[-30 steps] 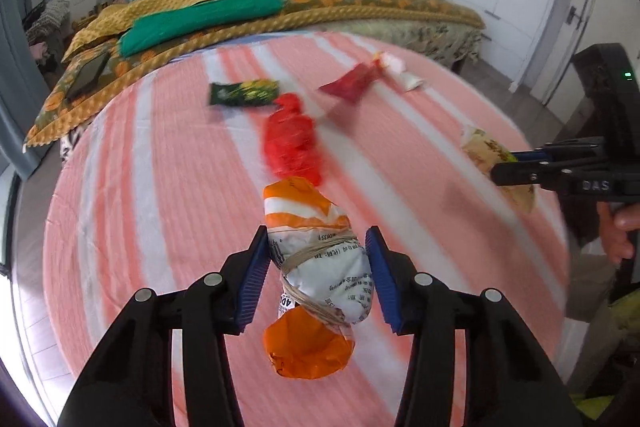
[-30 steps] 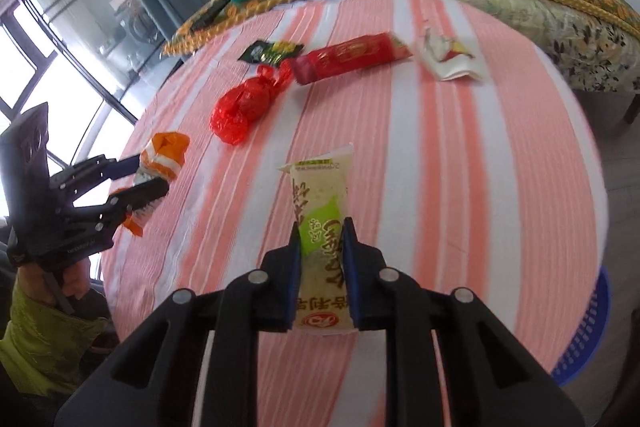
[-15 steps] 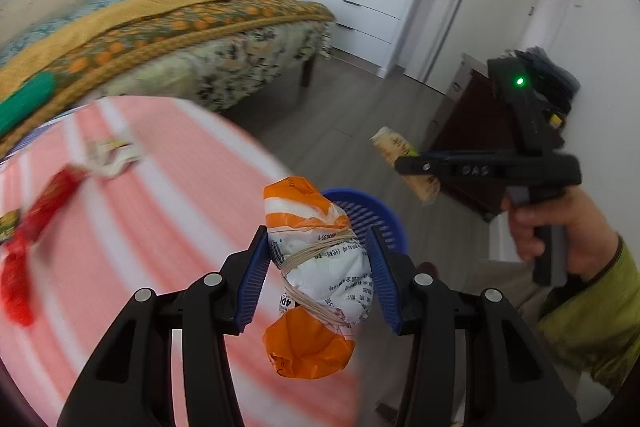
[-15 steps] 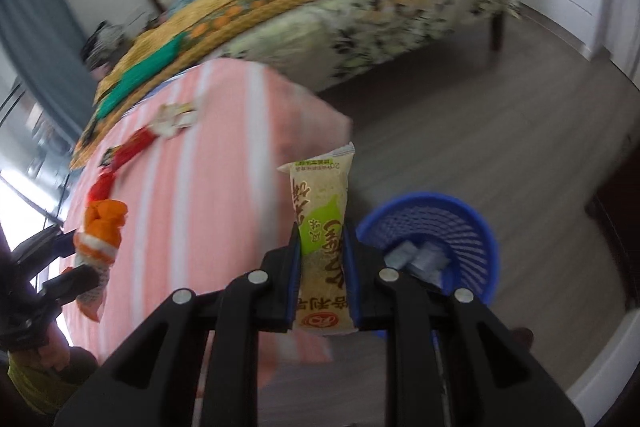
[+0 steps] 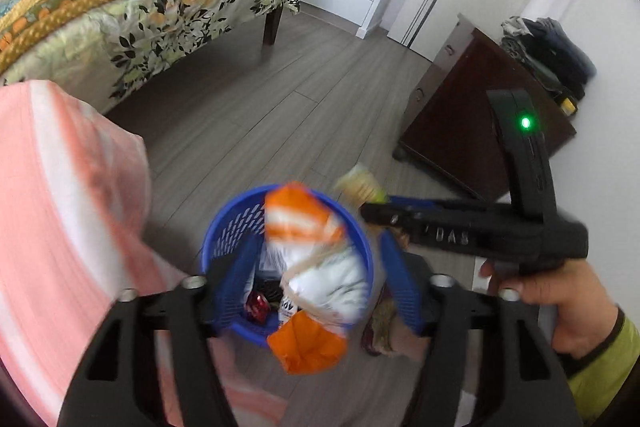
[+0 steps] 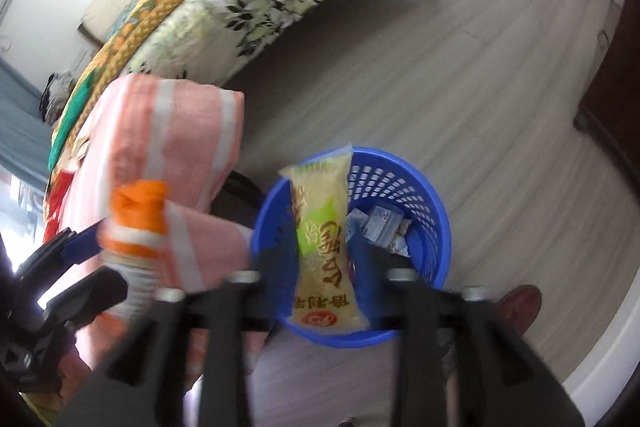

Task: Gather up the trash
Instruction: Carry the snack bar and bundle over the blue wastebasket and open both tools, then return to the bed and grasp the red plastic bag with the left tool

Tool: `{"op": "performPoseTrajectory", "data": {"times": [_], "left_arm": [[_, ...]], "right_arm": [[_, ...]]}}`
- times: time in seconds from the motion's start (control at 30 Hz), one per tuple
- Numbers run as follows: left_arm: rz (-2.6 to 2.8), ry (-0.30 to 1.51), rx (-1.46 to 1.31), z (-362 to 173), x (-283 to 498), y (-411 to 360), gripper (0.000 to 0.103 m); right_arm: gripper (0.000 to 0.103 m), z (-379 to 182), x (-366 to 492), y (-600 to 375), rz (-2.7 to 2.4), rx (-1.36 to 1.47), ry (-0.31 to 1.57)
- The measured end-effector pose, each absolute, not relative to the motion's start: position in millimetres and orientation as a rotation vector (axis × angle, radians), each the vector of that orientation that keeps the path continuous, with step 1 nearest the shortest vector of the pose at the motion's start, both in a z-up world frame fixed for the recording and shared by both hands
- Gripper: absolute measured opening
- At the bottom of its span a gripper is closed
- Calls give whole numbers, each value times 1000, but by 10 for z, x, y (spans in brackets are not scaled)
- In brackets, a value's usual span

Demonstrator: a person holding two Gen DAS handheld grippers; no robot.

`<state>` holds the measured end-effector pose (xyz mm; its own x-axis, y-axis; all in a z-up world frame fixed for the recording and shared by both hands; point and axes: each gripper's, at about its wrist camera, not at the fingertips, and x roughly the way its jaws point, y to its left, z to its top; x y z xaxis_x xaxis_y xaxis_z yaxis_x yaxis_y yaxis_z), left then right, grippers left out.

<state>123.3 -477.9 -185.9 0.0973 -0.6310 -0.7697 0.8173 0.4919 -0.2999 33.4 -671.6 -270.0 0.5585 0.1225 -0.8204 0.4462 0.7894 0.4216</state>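
My left gripper is open above a blue plastic basket on the floor. An orange-and-white crumpled packet is between its spread fingers, blurred, no longer clamped. My right gripper is also open over the same basket. A yellow-green snack packet hangs between its parted fingers. In the left wrist view the right gripper reaches in from the right with the yellow packet at its tip. In the right wrist view the left gripper shows at the left with the orange packet.
The basket holds several wrappers. A pink-striped table cloth hangs at the left. A bed with a floral cover stands behind. A dark wooden cabinet stands at the right on the grey wood floor.
Both grippers swung from the table to above the blue basket on the floor. Both sets of fingers have spread apart, releasing the orange packet and the yellow packet.
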Motion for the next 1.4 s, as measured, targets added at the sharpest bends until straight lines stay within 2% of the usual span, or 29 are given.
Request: {"op": "performPoseTrajectory", "data": {"times": [0.13, 0.23, 0.3, 0.37, 0.5, 0.67, 1.03, 1.17, 1.4], "left_arm": [[-1053, 961, 223, -1845, 1235, -4804, 79], [-1035, 880, 208, -1661, 1172, -4632, 87], [-1024, 827, 208, -1508, 1111, -4461, 94], [-991, 785, 220, -1370, 1045, -4257, 97], [-929, 737, 238, -1245, 903, -3690, 97], [-812, 777, 188, -1356, 884, -2786, 97], [-383, 872, 152, -1575, 1451, -998, 97], [-301, 896, 162, -1665, 1631, -628, 97], [-275, 965, 218, -1892, 1763, -467, 98]], "right_arm": [[55, -2739, 265, -6873, -244, 683, 952], [72, -2585, 168, -6907, -288, 653, 902], [89, -2460, 114, -6872, -334, 607, 859], [92, -2347, 59, -6776, -368, 567, 811], [92, -2206, 51, -6404, -368, 477, 765], [92, -2073, 159, -5457, -255, 281, 750], [92, -1848, 882, -3336, 75, 37, 803], [92, -1927, 1295, -2933, 101, -23, 854], [92, -2078, 1687, -2698, 89, -34, 901]]}}
